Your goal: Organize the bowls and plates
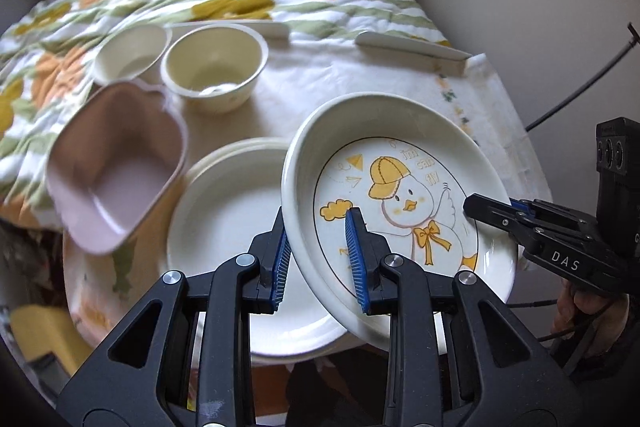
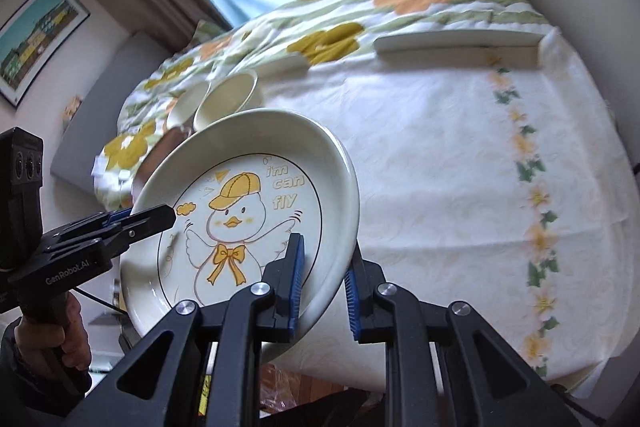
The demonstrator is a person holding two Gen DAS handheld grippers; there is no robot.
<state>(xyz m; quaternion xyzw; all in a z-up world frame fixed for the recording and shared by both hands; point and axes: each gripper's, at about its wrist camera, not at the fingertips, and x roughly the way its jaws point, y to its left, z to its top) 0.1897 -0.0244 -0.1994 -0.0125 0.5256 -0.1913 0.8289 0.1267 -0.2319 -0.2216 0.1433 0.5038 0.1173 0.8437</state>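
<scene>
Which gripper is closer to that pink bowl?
Left. The left gripper clamps the duck plate by its rim on the side toward the pink bowl. The right gripper clamps the plate's opposite rim, farther from the bowl.

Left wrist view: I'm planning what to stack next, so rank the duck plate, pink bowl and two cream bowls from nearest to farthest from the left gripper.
1. duck plate, gripped by the left gripper.
2. pink bowl, left.
3. right cream bowl and left cream bowl, far left; too close to call.
</scene>
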